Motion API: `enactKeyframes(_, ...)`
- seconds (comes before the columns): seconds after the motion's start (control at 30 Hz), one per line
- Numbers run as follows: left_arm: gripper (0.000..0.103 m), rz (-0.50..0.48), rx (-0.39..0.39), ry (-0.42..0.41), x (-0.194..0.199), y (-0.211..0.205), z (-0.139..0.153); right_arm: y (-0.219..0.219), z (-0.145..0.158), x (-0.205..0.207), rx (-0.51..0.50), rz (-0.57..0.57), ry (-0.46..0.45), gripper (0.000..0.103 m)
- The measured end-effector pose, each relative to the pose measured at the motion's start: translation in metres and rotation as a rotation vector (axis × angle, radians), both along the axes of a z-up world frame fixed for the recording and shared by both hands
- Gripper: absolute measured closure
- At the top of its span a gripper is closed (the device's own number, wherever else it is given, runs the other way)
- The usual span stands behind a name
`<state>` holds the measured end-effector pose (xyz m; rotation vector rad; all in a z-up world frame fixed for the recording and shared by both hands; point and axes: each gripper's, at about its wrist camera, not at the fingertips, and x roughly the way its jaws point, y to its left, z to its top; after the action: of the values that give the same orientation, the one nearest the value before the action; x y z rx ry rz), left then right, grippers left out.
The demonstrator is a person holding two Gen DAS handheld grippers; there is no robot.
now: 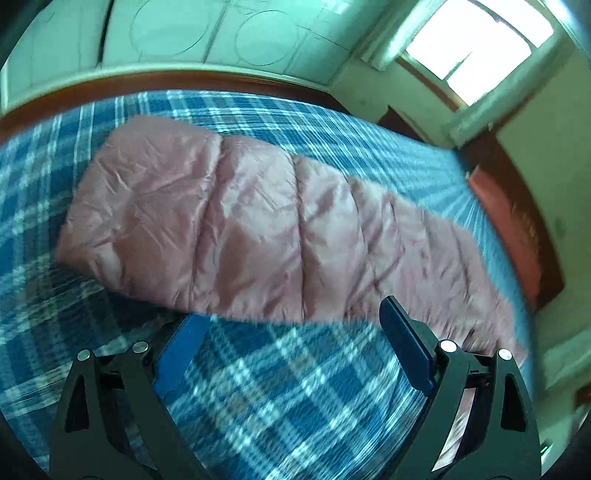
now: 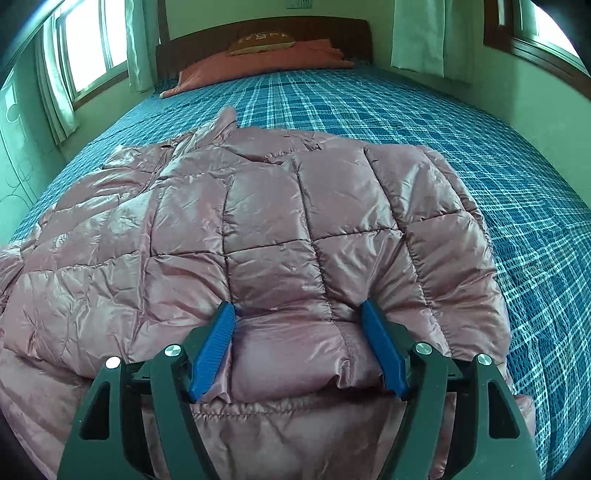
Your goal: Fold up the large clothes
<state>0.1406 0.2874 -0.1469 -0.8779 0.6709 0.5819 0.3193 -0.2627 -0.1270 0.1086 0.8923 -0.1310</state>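
A shiny pink quilted puffer jacket [image 2: 277, 221] lies spread on a blue plaid bedspread [image 2: 369, 110]. My right gripper [image 2: 295, 306] rests on its near part with the jaws wide. A puffed fold of the jacket bulges between the blue pads [image 2: 214, 347], which touch its sides without squeezing it flat. In the blurred left wrist view the jacket [image 1: 221, 221] stretches diagonally across the bedspread [image 1: 277, 387]. My left gripper [image 1: 293, 317] is open over bare plaid, its fingertips just at the jacket's near edge and nothing between them.
An orange-red pillow [image 2: 258, 62] with a small cushion lies by the dark wooden headboard [image 2: 266, 33]. Curtained windows [image 2: 92, 44] flank the bed. A pale wardrobe [image 1: 221, 33] stands behind the wooden bed rail [image 1: 147, 83]. Bare bedspread extends right of the jacket.
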Motion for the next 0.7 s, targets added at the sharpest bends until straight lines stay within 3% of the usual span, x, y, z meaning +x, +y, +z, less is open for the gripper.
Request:
enactKeyframes(0.1, 0.011, 0.059, -0.063, -0.094, -0.007, 0.02, -0.004, 0.001, 0.0, -0.001, 0.0, -0.001, -0.005, 0.032)
enactKeyframes(0.23, 0.033, 0.146, -0.132, -0.149, -0.02, 0.042, -0.008, 0.001, 0.0, -0.002, -0.001, -0.001, -0.01, 0.032)
enactKeyframes(0.4, 0.043, 0.215, -0.165, -0.194, -0.036, 0.066, -0.013, 0.001, 0.0, -0.005, 0.0, -0.001, -0.014, 0.032)
enactKeyframes(0.43, 0.049, 0.218, -0.164, -0.194, -0.036, 0.07, -0.012, 0.001, 0.0, -0.005, 0.0, -0.001, -0.014, 0.032)
enactKeyframes(0.47, 0.055, 0.224, -0.153, -0.181, -0.036, 0.073, -0.011, 0.001, 0.0, -0.005, -0.001, -0.001, -0.015, 0.032)
enactKeyframes(0.53, 0.084, 0.209, -0.113, -0.177, -0.031, 0.08, -0.008, 0.0, 0.0, -0.005, 0.0, 0.0, -0.015, 0.032)
enactKeyframes(0.7, 0.091, 0.16, 0.048, -0.132, -0.013, 0.071, 0.021, 0.0, 0.0, -0.005, 0.0, -0.001, -0.018, 0.032)
